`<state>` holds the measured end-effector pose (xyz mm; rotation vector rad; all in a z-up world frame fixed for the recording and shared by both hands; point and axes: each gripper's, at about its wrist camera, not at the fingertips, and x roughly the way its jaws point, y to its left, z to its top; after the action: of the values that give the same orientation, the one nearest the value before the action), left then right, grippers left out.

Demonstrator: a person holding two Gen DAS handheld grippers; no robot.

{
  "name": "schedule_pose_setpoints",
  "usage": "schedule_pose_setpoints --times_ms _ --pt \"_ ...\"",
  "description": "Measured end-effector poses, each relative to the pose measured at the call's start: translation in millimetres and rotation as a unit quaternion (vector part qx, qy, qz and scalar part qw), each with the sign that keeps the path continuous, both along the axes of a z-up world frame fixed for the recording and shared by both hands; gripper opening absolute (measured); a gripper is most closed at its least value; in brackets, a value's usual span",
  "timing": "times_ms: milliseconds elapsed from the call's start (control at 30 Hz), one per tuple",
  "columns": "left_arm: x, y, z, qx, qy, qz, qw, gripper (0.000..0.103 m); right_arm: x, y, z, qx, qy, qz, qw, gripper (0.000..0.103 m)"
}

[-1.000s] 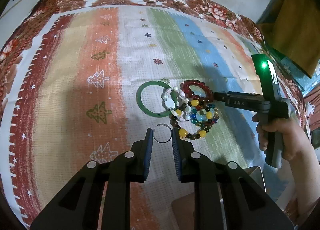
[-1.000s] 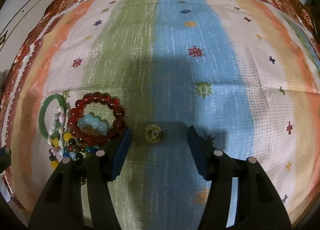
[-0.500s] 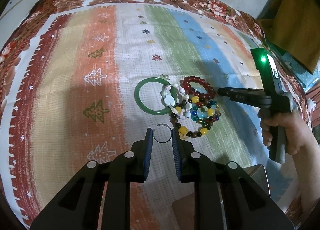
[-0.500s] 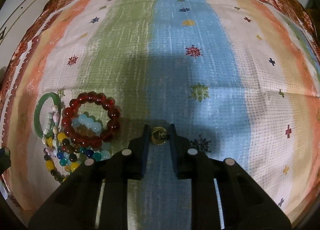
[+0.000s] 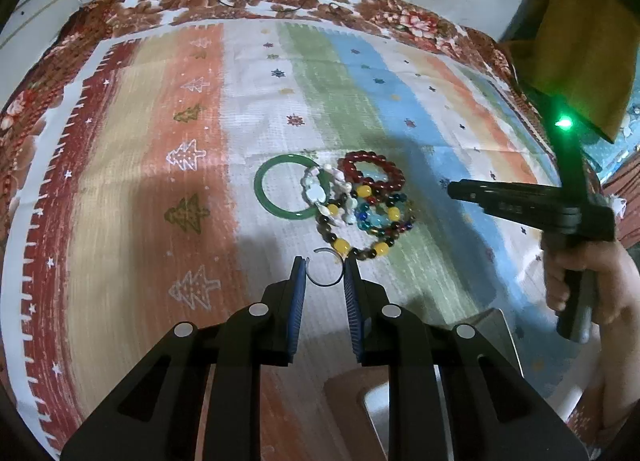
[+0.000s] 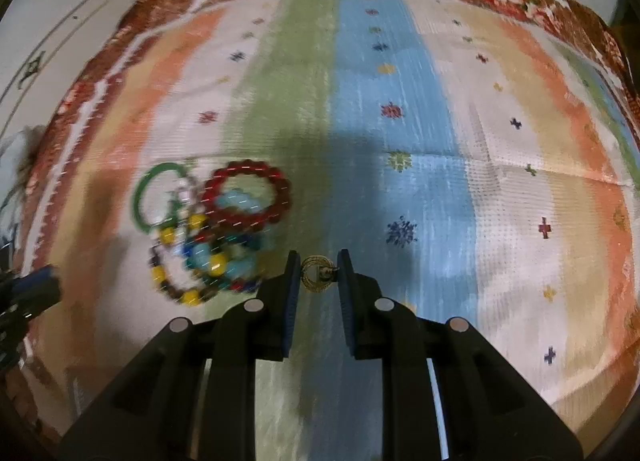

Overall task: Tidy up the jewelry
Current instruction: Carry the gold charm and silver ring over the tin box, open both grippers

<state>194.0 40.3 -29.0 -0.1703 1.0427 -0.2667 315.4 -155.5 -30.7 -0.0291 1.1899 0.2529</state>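
Note:
My left gripper is shut on a thin silver open ring, held above the striped cloth. My right gripper is shut on a small gold ring, lifted off the cloth. A pile of jewelry lies on the cloth: a green bangle, a dark red bead bracelet, a white shell bracelet and mixed colored bead bracelets. In the right wrist view the pile is blurred, with the green bangle and red bracelet at left. The right gripper body hangs right of the pile.
A striped, flower-bordered cloth covers the table. A hand holds the right gripper's handle. A metal-edged brown box shows at the bottom right of the left wrist view. A yellow cloth hangs at the far right.
My right gripper closed on the gold ring, then rose with it, so the cloth and the pile now look farther away. The left gripper kept still with the silver ring.

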Motion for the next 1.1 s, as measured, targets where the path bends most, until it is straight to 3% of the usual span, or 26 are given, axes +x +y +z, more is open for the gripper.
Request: schedule_pose_setpoints --times_ms 433,733,1100 --pt "-42.2 -15.7 11.8 -0.008 -0.018 -0.019 0.9996 0.019 -86.8 10.1 58.1 0.065 -0.055 0.059 0.995 0.020" --pt "-73.6 -25.7 17.7 -0.024 -0.040 -0.039 0.9982 0.019 -136.8 16.3 67.2 0.093 -0.072 0.114 0.987 0.020" --pt "-106.2 -56.8 16.8 0.007 -0.070 -0.111 0.9914 0.019 -175.4 26.6 64.7 0.115 -0.081 0.185 0.973 0.020"
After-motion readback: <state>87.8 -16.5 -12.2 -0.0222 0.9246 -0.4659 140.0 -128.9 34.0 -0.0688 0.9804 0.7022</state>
